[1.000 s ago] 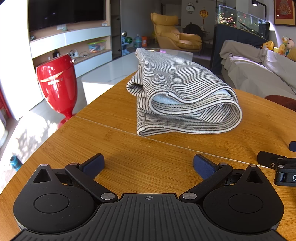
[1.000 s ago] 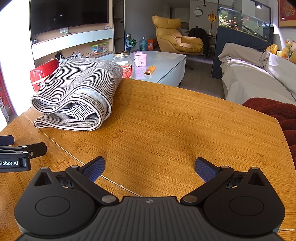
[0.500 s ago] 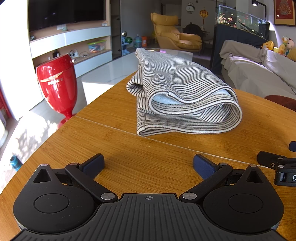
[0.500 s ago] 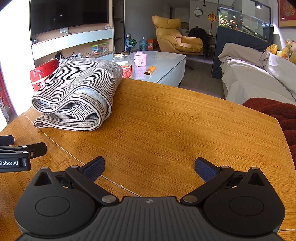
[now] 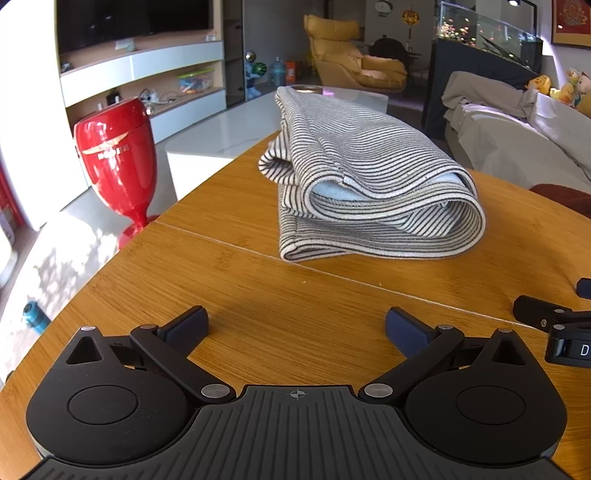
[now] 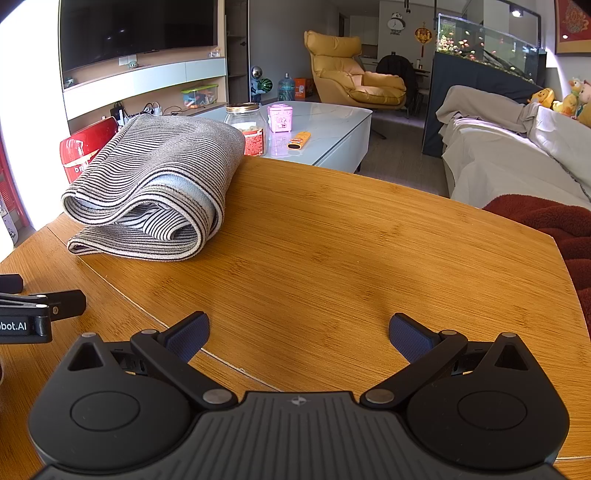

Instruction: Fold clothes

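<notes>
Both hand-held grippers, left hand-held gripper and right hand-held gripper, spread empty, folded striped garment ahead.

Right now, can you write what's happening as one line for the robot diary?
left tongs: open, empty | right tongs: open, empty | striped garment: folded, on wooden table, untouched

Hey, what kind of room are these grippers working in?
Most likely a home living room: a large TV on the wall, a yellow armchair, and a covered sofa beside the wooden table.
</notes>
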The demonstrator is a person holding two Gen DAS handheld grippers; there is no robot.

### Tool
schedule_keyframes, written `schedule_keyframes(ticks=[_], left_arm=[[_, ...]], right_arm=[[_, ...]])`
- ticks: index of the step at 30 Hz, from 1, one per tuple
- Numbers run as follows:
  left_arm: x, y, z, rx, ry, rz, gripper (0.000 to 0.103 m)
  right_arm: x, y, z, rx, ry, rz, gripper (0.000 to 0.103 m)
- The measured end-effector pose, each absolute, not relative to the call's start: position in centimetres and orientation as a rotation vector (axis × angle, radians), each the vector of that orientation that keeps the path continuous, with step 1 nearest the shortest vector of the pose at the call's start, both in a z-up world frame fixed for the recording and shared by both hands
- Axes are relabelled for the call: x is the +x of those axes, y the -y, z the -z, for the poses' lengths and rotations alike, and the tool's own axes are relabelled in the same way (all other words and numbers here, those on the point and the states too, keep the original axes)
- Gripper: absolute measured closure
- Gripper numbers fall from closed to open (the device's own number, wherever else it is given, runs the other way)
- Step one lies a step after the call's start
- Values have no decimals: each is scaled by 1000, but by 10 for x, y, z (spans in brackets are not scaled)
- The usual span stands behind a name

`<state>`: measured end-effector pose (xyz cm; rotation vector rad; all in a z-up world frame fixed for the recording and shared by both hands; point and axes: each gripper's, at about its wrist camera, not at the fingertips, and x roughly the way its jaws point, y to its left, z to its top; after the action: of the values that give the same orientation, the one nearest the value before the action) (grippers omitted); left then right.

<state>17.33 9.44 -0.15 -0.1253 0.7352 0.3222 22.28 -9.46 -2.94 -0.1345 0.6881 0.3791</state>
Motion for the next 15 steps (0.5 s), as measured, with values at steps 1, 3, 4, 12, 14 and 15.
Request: schedule_keyframes(ticks=[1, 3, 4, 12, 14, 15], left_arm=[[173, -95, 2, -126, -734, -322, 0], [172, -94, 2, -126, -729, -329, 0], [172, -94, 2, -127, -727, -333, 0], [173, -94, 1, -127, -724, -336, 0], [173, -94, 1, -127, -724, -336, 0], [173, -94, 1, -127, -725, -335, 0]], right_arm=[[223, 95, 29, -135, -688, -379, 0], [223, 95, 29, -135, -688, -379, 0], [223, 95, 29, -135, -688, -379, 0], [223, 94, 29, -135, -688, -379, 0], [223, 94, 29, -134, -688, -379, 0], [223, 94, 29, -134, -688, -379, 0]])
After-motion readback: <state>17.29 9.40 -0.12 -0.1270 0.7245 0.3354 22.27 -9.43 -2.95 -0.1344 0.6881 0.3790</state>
